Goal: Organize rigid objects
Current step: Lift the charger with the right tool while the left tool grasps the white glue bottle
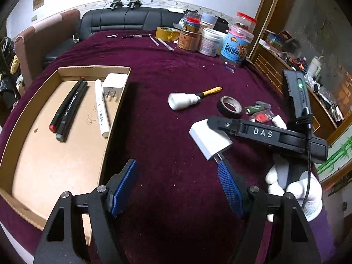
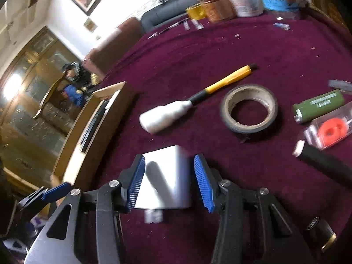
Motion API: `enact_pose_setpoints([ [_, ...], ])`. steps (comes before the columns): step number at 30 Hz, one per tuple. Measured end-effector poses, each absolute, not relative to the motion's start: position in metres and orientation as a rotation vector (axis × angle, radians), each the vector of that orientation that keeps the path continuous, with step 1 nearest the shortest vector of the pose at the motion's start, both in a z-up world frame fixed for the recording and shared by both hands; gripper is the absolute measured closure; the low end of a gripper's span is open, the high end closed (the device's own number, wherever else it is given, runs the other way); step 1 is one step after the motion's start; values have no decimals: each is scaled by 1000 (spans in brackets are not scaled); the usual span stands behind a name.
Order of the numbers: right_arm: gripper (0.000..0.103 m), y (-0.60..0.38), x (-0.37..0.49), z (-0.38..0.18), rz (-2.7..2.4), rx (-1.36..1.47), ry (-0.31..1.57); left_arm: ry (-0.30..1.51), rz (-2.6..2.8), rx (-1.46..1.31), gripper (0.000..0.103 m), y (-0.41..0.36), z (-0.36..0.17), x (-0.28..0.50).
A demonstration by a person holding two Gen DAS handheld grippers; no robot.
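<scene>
Two tools apart: left tool (image 1: 176, 165) empty, right tool (image 2: 169, 158) astride white charger (image 2: 167, 176); box (image 1: 55, 165) interior left-view only.

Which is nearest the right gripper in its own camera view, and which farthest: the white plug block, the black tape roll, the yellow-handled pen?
1. White plug block: between the right gripper's blue pads.
2. Black tape roll: beyond, to the right.
3. Yellow-handled pen: farthest, behind the roll.

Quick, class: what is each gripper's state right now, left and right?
Left gripper: open, empty.
Right gripper: open around the charger, with a gap still at one pad.
</scene>
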State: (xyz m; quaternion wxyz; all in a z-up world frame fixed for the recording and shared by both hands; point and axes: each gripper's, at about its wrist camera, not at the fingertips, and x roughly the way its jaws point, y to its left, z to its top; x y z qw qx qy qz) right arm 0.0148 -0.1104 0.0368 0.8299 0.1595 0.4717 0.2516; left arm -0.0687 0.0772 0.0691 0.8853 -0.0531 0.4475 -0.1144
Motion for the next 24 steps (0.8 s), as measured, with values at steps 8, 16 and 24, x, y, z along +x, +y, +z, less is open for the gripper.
enact_pose_setpoints([
  [8, 58, -156, 9, 42, 400, 455, 923, 963, -224, -146, 34, 82, 64, -40],
  [16, 56, -179, 11, 49, 349, 559, 869, 1009, -262, -181, 34, 55, 57, -9],
  [24, 56, -184, 14, 47, 332, 577, 872, 1040, -207, -283, 34, 53, 46, 79],
])
